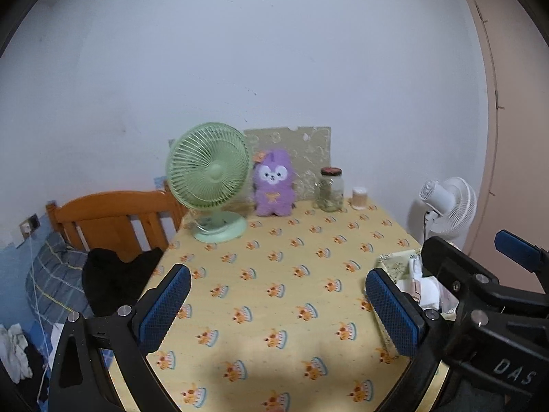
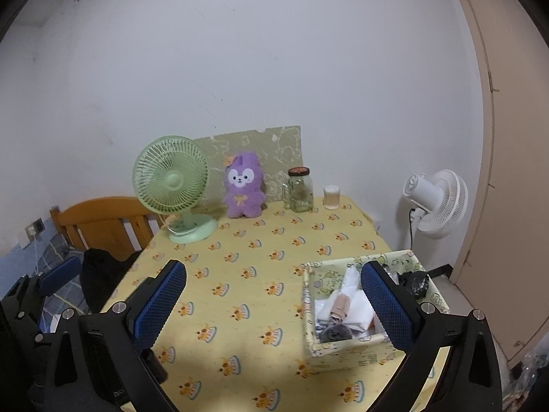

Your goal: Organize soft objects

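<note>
Yellow tablecloth (image 2: pixel 247 257) — purple plush (image 2: pixel 244 185) upright, facing both wide-open, empty grippers (image 1: pixel 278 304) (image 2: pixel 274 304); box (image 2: pixel 310 309) alongside.

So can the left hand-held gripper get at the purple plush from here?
Probably yes: the left hand-held gripper is open, with bare tablecloth ahead up to the purple plush; the green fan stands close beside it.

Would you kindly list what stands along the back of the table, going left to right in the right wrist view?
Green desk fan → purple plush bunny → glass jar with a dark lid → small white cylindrical container. Both grippers hang open in front.
</note>
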Demonstrator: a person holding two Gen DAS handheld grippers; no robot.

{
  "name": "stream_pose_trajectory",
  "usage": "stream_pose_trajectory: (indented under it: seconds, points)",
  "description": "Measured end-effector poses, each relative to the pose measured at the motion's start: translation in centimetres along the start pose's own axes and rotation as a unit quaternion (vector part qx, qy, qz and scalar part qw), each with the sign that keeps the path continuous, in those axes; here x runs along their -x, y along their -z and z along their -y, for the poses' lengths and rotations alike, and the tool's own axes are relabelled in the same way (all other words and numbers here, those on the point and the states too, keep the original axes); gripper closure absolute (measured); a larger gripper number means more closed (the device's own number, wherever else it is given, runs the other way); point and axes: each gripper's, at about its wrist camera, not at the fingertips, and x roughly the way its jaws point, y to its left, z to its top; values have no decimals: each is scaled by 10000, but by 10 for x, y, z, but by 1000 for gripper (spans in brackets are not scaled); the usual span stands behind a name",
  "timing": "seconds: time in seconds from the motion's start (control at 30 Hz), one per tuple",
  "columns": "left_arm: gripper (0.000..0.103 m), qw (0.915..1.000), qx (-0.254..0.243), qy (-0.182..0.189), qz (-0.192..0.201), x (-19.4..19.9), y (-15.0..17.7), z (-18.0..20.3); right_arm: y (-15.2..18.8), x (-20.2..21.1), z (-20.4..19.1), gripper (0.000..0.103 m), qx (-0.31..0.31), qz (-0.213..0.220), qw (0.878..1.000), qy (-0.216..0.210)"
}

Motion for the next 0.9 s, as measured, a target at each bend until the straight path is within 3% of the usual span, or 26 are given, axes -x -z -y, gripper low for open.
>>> stream_pose_trajectory:
  seconds: [0.47,0.9]
  points:
    - [0,9991,396,-132,83,8,5,-30,-4,8,-13,0,170,205,9996,61]
    - [0,9993,355,-111,-4,-1,3,-29,-4,0,-7,0,116,129,9998,87]
